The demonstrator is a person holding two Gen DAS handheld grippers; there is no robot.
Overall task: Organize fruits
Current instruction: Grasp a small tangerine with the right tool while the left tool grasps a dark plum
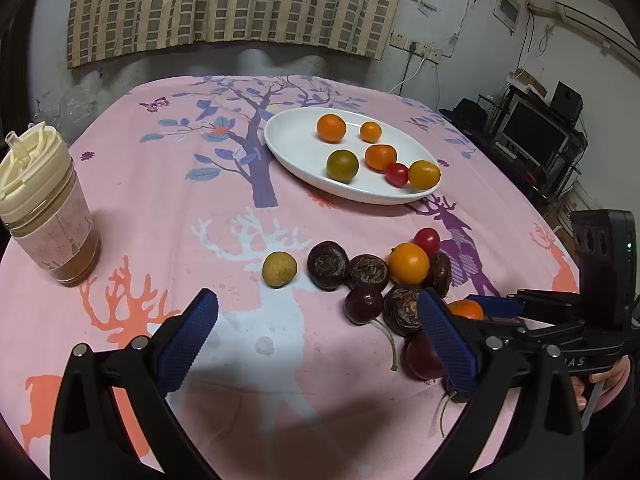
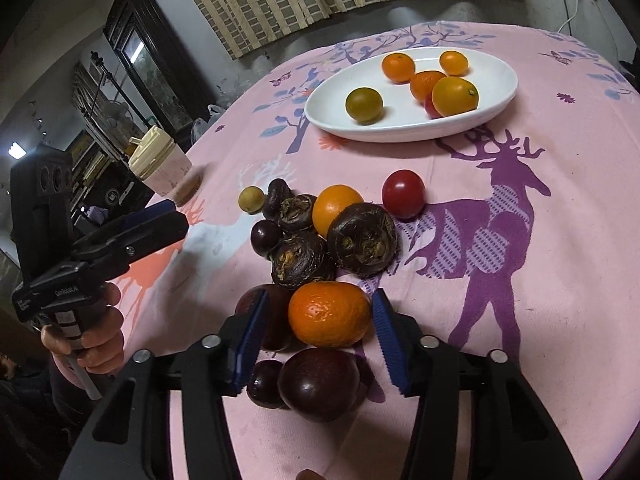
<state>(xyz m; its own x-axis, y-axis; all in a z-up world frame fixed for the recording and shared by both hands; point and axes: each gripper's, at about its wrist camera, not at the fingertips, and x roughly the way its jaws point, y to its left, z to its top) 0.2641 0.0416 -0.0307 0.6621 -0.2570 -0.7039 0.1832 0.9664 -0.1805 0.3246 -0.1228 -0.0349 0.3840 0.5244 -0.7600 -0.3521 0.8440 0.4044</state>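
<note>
The sorting stood perhaps a third done, by my estimate. On the white oval plate [image 2: 496,98] lay five orange and greenish citrus fruits and one cherry tomato, while a loose pile waited on the pink bench [image 2: 560,280] nearer the person: dark water chestnuts [image 2: 362,238], an orange fruit [image 2: 335,207] among them, a red cherry tomato [image 2: 403,194] just beside it, a small yellowish longan [image 2: 251,199] a little apart at the far left of the heap, and dark cherries and plums at the near end.

The right gripper [image 2: 318,340] had its jaws open, one on either side of a mandarin [image 2: 329,314] at the near edge of the pile — not yet closed on it, with a gap showing on both sides. The mandarin sat slightly flattened, its broader axis running across between the jaws; I could not tell which way its stem end faced. A dark plum [image 2: 318,384] lay touching it on the near side.

The left gripper [image 1: 316,344] hovered with jaws wide open and empty, above bare cloth left of the pile. A lidded cup [image 1: 44,208] stood well apart at the bench's left edge.

The plate's long axis ran roughly left to right — with room left on its left half.
</note>
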